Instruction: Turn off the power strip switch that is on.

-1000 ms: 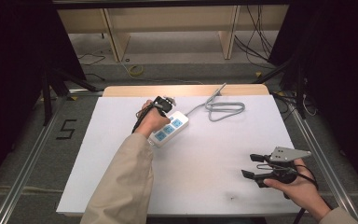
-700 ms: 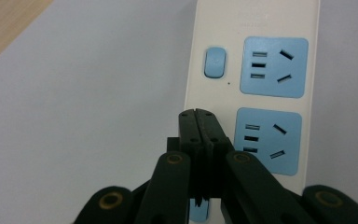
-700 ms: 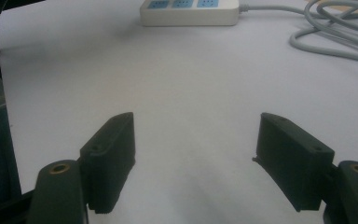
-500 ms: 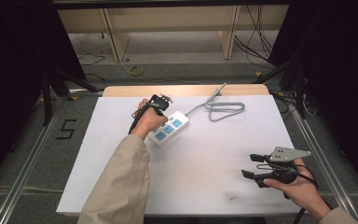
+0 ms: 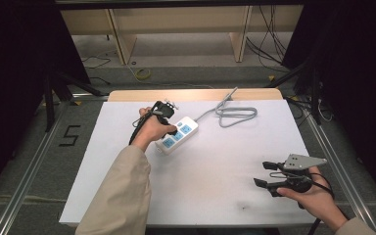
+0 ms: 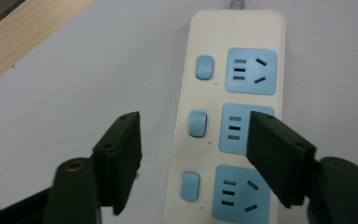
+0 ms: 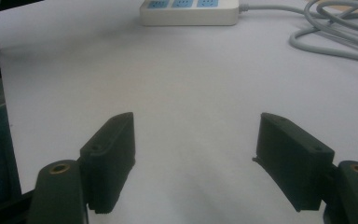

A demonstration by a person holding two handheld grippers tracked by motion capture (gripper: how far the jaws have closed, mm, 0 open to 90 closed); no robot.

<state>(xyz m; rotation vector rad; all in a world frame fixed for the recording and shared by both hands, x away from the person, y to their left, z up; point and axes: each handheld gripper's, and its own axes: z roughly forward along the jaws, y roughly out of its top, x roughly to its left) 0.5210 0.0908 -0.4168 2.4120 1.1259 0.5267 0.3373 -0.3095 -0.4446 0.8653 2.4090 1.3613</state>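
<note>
The work surface is a table [image 5: 210, 196] covered by a white sheet; a strip of bare wood shows along its far edge. Beyond that edge stands a light wooden shelf unit [image 5: 176, 24] on a grey floor with loose cables. Dark curtains close off both sides of the room. Metal rails run along the floor on either side of the table.

The power strip [image 5: 178, 134] is the reference landmark. It lies flat on the sheet, in the far half of the table and slightly left of centre, set diagonally. It is cream-coloured with three blue socket faces and three blue switches. Its grey cord [image 5: 235, 113] leaves the far end and lies in a loose loop to the right of the strip, near the wooden edge.

The left gripper [image 6: 193, 154] hangs directly over the power strip. Its jaws have just been opening and stand apart: one is over the bare sheet beside the strip, the other over the middle socket. Nothing is clamped between them.

The right gripper [image 5: 263, 174] is well apart from the power strip, near the front right corner of the table. Its jaws are spread with only bare sheet between them.

Open sheet extends in front of the power strip and to its left.

A figure "5" [image 5: 69, 136] is marked on the floor, left of the power strip.
</note>
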